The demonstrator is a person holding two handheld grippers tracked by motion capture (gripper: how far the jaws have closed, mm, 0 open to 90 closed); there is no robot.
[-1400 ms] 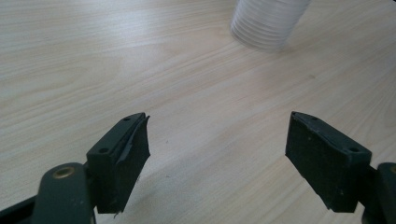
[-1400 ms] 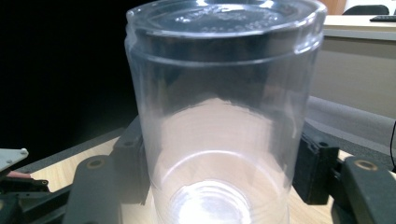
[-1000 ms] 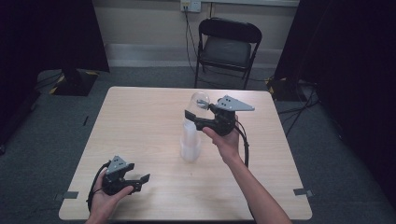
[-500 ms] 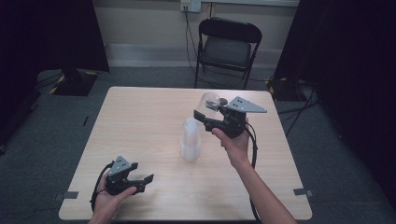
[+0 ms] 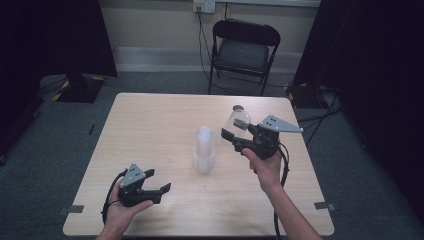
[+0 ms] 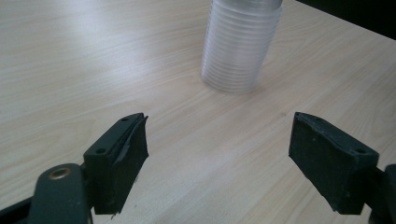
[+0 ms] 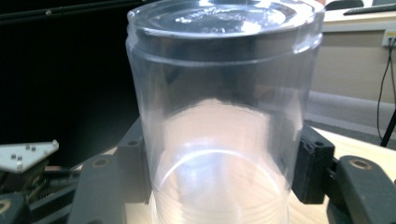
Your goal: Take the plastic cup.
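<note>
The pale wooden table [image 5: 150, 125] lay under both grippers, and on it, ahead of the left gripper [image 5: 159, 189] and off to the left of the right one, stood the upside-down stack of clear ribbed plastic cups [image 5: 204, 150]. The left gripper's jaws stood wide apart with nothing between them, low over the wood. The right gripper [image 5: 226, 136] was raised clear of the table, its jaws clamped on a single clear plastic cup [image 7: 219, 116], held base-up, the pads pressing its lower walls near the rim on opposite sides.

The cup looked very light, thin-walled and springy; it would likely buckle or crack under a hard squeeze, and its smooth surface could slip. The best hold seemed to be low on the wall near the stiffer rolled rim, with just enough pressure to keep it.
</note>
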